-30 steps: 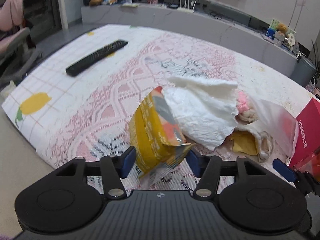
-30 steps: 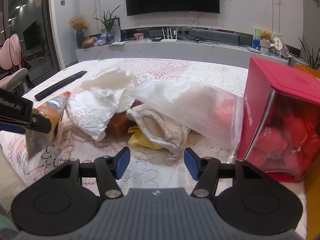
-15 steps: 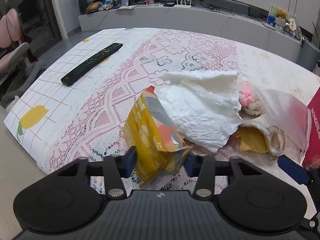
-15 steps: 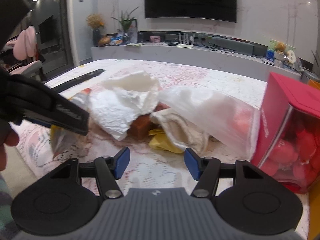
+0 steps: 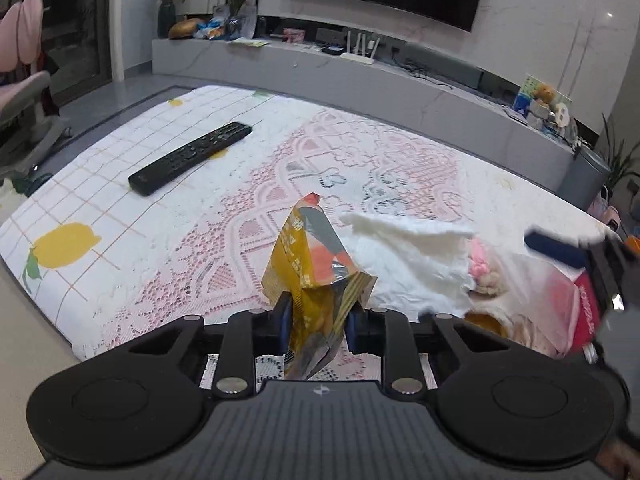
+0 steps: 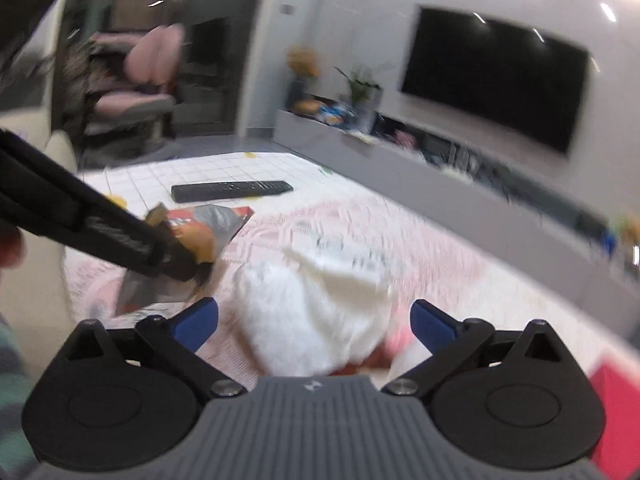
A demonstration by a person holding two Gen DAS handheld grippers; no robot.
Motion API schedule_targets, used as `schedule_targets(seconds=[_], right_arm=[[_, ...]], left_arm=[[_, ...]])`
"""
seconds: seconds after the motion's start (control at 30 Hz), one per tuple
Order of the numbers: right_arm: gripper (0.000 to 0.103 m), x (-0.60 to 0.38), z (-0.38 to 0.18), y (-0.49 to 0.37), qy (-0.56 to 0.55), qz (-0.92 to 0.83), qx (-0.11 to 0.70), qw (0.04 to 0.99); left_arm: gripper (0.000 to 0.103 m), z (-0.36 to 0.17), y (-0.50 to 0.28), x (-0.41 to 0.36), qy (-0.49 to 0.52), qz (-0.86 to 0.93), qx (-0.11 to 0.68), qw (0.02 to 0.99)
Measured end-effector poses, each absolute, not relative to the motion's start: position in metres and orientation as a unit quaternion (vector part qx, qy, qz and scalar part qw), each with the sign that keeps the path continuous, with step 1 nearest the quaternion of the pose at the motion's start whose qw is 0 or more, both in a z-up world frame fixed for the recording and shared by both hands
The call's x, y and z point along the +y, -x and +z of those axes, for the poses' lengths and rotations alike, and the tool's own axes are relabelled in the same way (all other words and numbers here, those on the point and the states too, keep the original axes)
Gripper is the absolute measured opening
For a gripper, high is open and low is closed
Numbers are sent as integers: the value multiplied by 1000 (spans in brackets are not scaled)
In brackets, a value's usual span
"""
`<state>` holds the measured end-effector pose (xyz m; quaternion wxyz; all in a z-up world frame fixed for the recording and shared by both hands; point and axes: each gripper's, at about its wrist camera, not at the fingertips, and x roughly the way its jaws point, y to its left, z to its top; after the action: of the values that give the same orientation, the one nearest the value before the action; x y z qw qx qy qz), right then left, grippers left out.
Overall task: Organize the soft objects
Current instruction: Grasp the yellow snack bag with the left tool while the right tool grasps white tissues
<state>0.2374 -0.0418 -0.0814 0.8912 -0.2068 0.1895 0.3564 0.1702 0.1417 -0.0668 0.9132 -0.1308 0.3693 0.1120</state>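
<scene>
Over the lace-covered tabletop [image 5: 280, 184], the left tongs [image 5: 316, 322] have just closed and pinch the crumpled yellow snack bag [image 5: 312, 264], lifting it clear of the pile, while the right tongs [image 6: 314, 318] have just spread wide over the white cloth [image 6: 316, 312], probably next.

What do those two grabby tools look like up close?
Both look alike. The left gripper and the right gripper each have black jointed finger arms with silver rivets, tipped with blue pads, two big round black discs, and a ribbed grey body bearing a small white logo. At the lower left edge of the right wrist view, a green patterned sleeve shows.
</scene>
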Motion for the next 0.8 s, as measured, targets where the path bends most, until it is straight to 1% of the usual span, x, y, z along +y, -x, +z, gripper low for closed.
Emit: schedule_targets(seconds=[0.1,0.23,0.33,0.47,0.57,0.67,0.8], right_arm=[[100,-22,-88,-261,266,367,176,874],[100,-4,-103,-288,313,385,189,848],[100,6,-114,-300,326,396,215,831],[99,9,-124,-292,331,411,222,820],[83,12,-131,-282,342,411,226,814],[73,12,-133,-272,347,402,225,817],[64,7,-125,-276,306,400,250,827]], left_arm=[[28,-75,-170,151,156,110,370,909],[28,-82,-169,158,183,102,368,906],[28,-83,-168,160,189,98,363,907],[28,-84,-166,162,199,97,359,907],[28,-84,-165,163,203,97,356,907],[28,-84,-164,164,207,96,355,907],[28,-84,-164,163,204,96,355,907]])
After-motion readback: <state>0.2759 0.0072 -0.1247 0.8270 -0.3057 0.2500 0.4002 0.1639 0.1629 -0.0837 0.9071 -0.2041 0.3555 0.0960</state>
